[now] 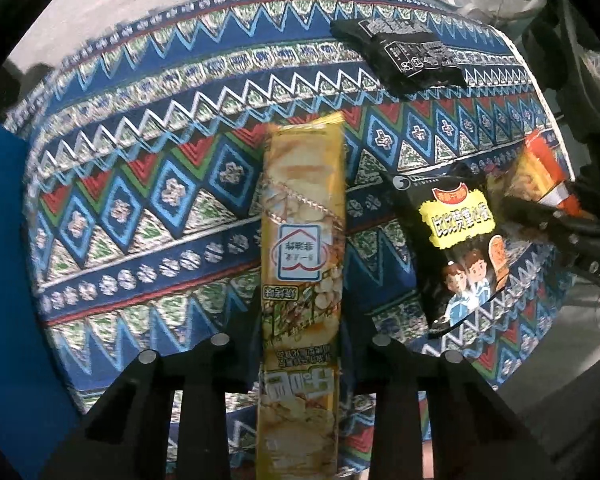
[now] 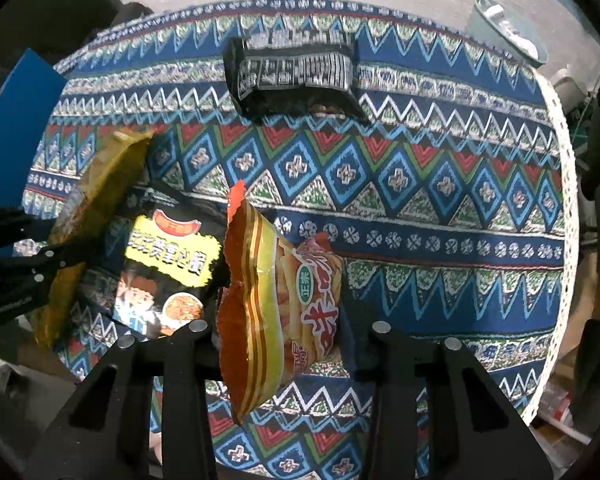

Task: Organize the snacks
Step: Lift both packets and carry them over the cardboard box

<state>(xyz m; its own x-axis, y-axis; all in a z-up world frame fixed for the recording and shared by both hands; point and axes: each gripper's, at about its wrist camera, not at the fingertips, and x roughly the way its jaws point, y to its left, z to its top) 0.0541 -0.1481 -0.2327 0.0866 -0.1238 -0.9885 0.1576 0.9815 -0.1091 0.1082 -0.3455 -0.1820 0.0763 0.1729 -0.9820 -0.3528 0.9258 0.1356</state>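
Left wrist view: the left gripper [image 1: 302, 332] is clamping a long yellow packet [image 1: 302, 240] above the patterned tablecloth [image 1: 140, 184], while the right gripper [image 2: 284, 320] is pinching an orange snack bag [image 2: 260, 300]; setting both down neatly likely comes next.

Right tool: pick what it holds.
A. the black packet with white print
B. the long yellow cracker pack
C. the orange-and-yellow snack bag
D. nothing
C: the right tool is shut on the orange-and-yellow snack bag, lifted above the patterned tablecloth, while the long yellow cracker pack sits in the left tool.
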